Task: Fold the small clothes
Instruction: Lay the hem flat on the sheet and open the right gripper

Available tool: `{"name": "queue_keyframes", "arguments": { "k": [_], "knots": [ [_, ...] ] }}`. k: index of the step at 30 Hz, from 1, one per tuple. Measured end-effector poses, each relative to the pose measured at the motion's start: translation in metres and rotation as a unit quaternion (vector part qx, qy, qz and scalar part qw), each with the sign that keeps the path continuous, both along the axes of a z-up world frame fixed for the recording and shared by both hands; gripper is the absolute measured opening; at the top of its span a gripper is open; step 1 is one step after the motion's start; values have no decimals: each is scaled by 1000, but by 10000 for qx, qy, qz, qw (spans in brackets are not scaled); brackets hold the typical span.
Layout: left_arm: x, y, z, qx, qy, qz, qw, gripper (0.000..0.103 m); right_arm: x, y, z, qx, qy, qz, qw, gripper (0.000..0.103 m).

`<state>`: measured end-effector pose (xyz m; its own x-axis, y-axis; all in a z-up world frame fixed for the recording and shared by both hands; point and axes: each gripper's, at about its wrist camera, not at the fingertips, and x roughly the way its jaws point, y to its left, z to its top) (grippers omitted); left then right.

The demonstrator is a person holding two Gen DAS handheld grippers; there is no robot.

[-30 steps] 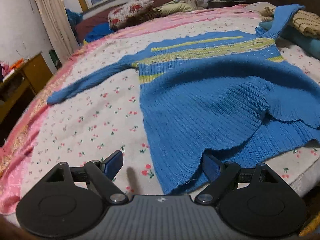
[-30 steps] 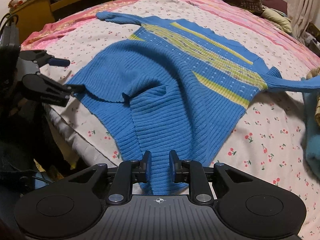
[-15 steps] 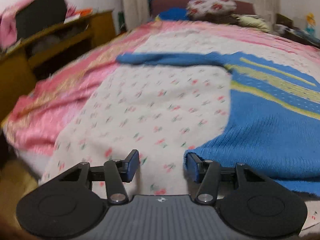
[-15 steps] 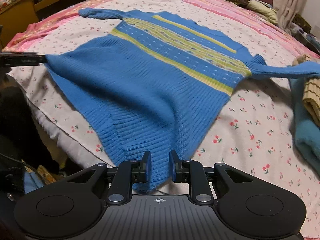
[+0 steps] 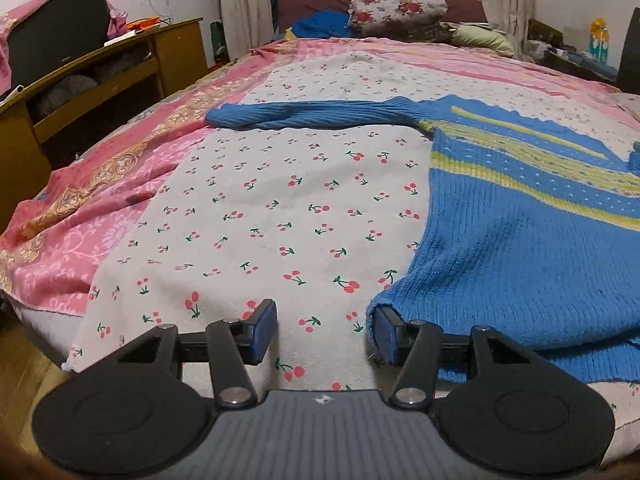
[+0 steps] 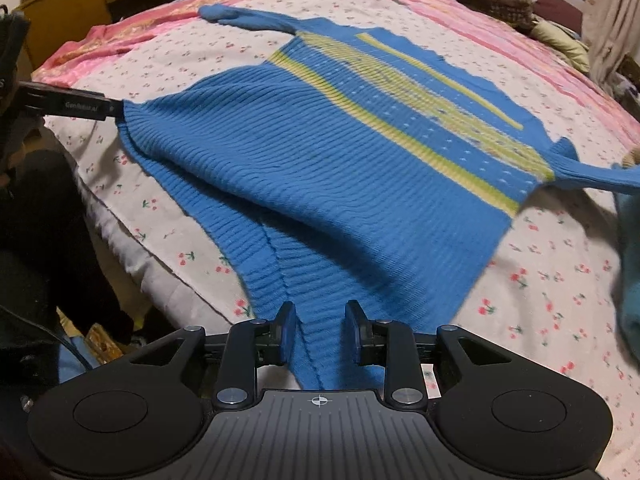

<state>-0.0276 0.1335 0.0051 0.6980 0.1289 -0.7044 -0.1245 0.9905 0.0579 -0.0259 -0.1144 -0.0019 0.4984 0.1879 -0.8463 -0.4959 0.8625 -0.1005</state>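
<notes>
A blue knit sweater (image 5: 520,260) with yellow stripes lies spread on the cherry-print sheet (image 5: 280,220), its sleeve (image 5: 312,114) stretched out to the left. My left gripper (image 5: 324,334) is open over bare sheet, and the sweater's near hem corner rests against its right finger. In the right wrist view that left gripper (image 6: 80,106) meets the hem corner at the sweater's (image 6: 340,160) left edge. The right gripper (image 6: 320,332) straddles the hem at the bed's near edge. Its jaws are opening, with the ribbed hem lying loosely between the fingers.
A pink patterned blanket (image 5: 100,184) covers the bed's left side. A wooden desk (image 5: 100,72) stands beyond it, and floral pillows (image 5: 396,8) lie at the head. Teal folded clothes (image 6: 628,260) sit at the right. A person's dark clothing (image 6: 40,220) fills the left by the bed edge.
The left gripper swung left, its jaws narrowed, and the hem corner went with it. The rumpled fold in the sweater got pulled flat. The right jaws have parted slightly around the hem.
</notes>
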Motion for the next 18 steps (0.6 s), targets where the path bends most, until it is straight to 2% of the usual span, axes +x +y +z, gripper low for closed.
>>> {"name": "queue_keyframes", "arguments": {
  "k": [2,5,7,9,12,18],
  "knots": [
    [0,1,0,-9,2,5,10000,59,0,6,-3,14,38,76,10000,27],
    [0,3,-1,-39,7,38,10000,59,0,17,-13,-446,-88,139,9989,26],
    [0,4,0,-60,-3,54,10000,59,3,13,-12,-323,-8,-34,9995,22],
    [0,5,0,-65,-12,69,10000,59,5,4,-8,-253,31,-267,9993,8],
    [-1,8,2,-120,-49,133,9998,59,2,-8,0,-197,32,-503,9985,0],
    [-3,14,6,-248,-87,219,9994,59,-12,-34,31,237,41,-875,9959,0]
  ]
}}
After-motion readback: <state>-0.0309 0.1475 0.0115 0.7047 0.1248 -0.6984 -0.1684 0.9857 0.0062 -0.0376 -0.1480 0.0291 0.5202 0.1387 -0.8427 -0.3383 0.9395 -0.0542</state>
